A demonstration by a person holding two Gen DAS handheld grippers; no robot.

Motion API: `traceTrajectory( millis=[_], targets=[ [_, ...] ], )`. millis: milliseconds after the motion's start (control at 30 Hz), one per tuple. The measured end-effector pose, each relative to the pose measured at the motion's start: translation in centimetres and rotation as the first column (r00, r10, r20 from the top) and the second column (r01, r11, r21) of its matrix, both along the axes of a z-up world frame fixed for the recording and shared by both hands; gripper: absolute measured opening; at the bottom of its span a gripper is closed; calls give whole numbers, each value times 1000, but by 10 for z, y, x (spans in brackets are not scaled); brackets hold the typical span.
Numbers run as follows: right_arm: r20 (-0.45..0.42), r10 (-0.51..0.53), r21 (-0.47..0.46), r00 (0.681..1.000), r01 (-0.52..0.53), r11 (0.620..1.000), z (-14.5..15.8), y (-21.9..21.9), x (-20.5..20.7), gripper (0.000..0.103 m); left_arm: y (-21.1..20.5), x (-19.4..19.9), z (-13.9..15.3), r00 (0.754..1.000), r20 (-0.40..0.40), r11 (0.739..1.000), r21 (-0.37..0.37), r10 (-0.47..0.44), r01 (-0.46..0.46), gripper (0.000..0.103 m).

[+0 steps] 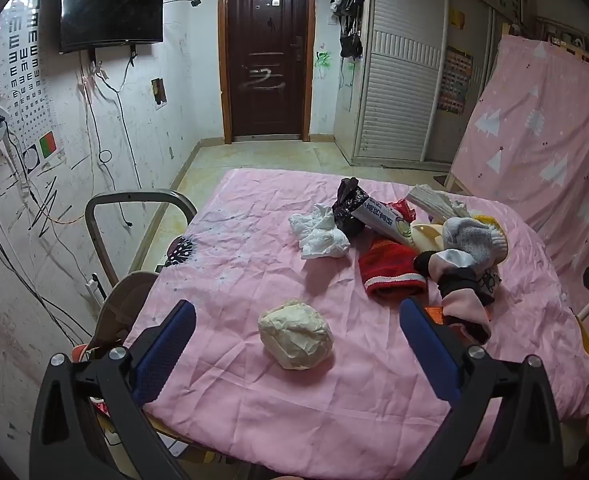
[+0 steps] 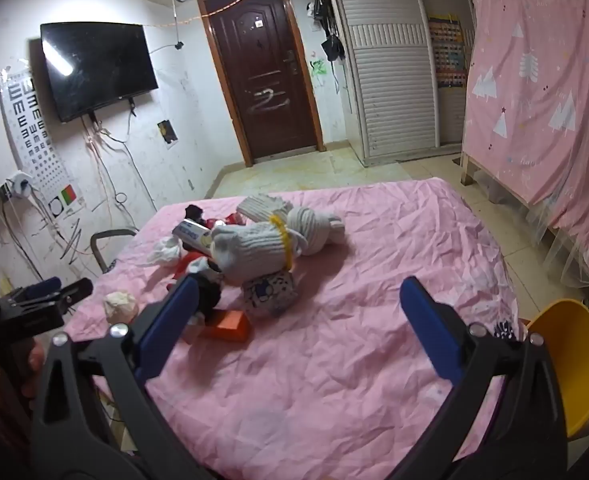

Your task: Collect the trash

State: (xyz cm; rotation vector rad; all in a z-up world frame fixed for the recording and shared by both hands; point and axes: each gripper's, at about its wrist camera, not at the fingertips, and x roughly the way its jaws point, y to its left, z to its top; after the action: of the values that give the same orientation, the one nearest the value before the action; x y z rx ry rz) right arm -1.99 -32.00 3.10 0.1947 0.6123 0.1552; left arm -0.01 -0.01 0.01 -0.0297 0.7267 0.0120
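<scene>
Two sets of blue-padded tongs hover over a table point(image 1: 254, 420) draped in a wrinkled pink cloth, in a room with a dark wooden door point(image 1: 268, 52) and a wall-mounted television point(image 1: 112, 4). The left tongs point(image 1: 298, 320) stand wide open and hold nothing; a crumpled cream paper ball point(image 1: 295, 334) lies on the cloth between their two fingers, touching neither. Farther back, a crumpled white tissue point(image 1: 320, 232) rests beside a dark torn wrapper point(image 1: 348, 204) and a printed tube-shaped package point(image 1: 382, 216), at the edge of a heap of clothing (a red knit piece point(image 1: 390, 272), grey socks point(image 1: 472, 240), pink and black fabric). The right tongs point(image 2: 299, 300) are likewise spread wide and empty, above a bare stretch of cloth to the right of the heap. From that view an orange box point(image 2: 230, 324) lies near the left finger, the grey socks point(image 2: 254, 248) are banded in yellow, and a yellow chair point(image 2: 574, 360) stands at the table's right edge.
</scene>
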Motion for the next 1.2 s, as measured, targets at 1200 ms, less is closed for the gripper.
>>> traceTrajectory(
  millis=[1200],
  targets=[
    [15,-7,2,1000,7,1000,4,-3,-2,97,-3,-3,0,1000,-4,1000,7,1,-1,93]
  ],
)
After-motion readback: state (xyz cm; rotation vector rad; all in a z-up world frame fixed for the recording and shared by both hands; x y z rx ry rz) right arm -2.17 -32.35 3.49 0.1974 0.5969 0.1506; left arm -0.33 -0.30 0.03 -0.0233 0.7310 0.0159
